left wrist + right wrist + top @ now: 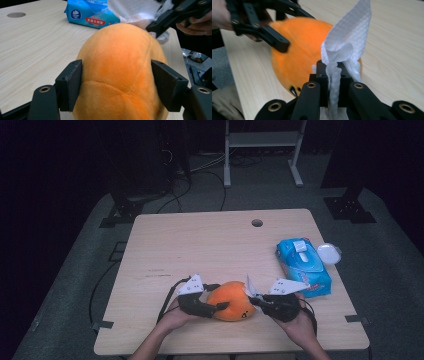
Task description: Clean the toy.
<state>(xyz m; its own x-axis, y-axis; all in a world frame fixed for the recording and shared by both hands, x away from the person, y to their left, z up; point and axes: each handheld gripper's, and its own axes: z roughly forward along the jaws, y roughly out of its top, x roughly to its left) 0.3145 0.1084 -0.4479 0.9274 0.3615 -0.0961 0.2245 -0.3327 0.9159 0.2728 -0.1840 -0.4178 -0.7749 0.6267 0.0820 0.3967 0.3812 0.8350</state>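
Dim workshop surroundings frame a pale wooden table (pixel 200 240), where a person seated at its near edge works two hand-held tongs over an orange plush toy (pixel 231 300). The toy lies on the table close to the near edge, between the two hands. The left tongs (pixel 216 306) grip it across its body; the left gripper view shows both black pads (pixel 72 83) pressed flat against the plush flanks, jaws spread wide by the toy's bulk. The right tongs (pixel 256 299) are closed tight on a folded white wet wipe (pixel 348 42), its free end standing up beside the toy's top and touching or nearly touching the fabric.

A blue pack of wet wipes (pixel 304 266) lies to the right on the table, with a small white lid (pixel 329 253) just beyond it at the table's edge.

The step in hand appears to be wiping the toy clean. Doing it well likely means keeping the left grip firm but not crushing, so the soft body does not roll or slide under the wiping strokes. The wipe should be drawn across the plush with its loose flap, not the hard jaw tips, meeting the fabric. Short strokes leading away from the holding pads would seem safest, since a pull toward them could tug the wipe loose from the right tongs.
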